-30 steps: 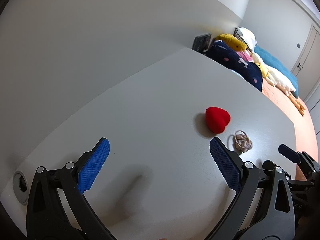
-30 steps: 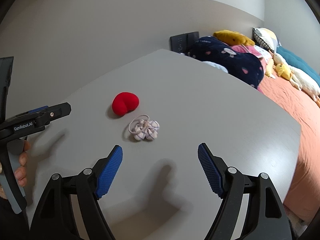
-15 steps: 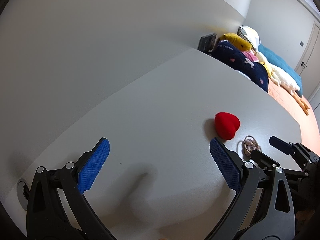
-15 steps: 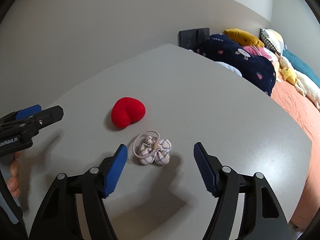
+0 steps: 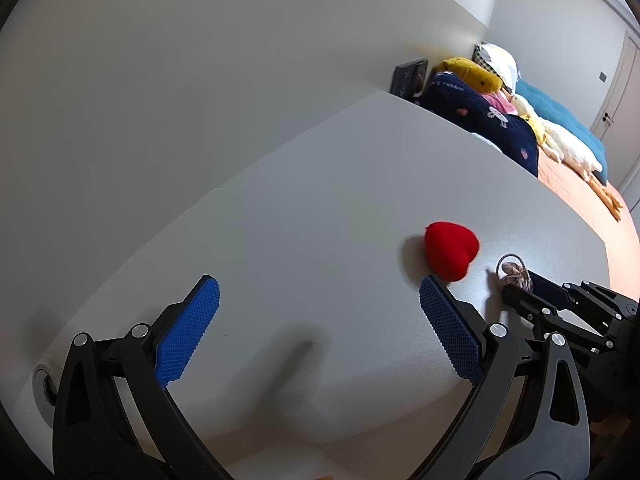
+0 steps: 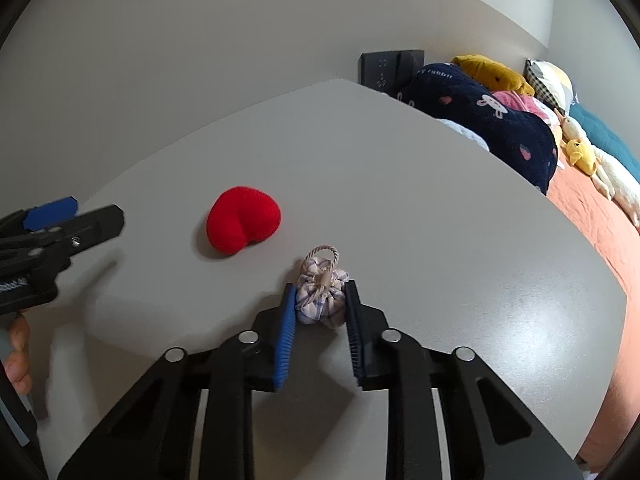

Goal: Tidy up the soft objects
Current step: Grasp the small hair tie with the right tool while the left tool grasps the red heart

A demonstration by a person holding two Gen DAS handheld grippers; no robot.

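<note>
The right hand-held gripper (image 6: 320, 300) is closing its blue pads on a little checked cloth pouch (image 6: 322, 298) with a rope loop on top. The pads touch both sides of the pouch, which sits on the grey surface (image 6: 420, 208). A red plush heart (image 6: 242, 224) lies on the surface close by, just past the pouch. The left hand-held gripper (image 5: 316, 320) hovers over a bare part of the surface with its pads wide apart, holding nothing. Soft toys and pillows are piled on a bed (image 6: 592, 208) beside the surface.
</note>
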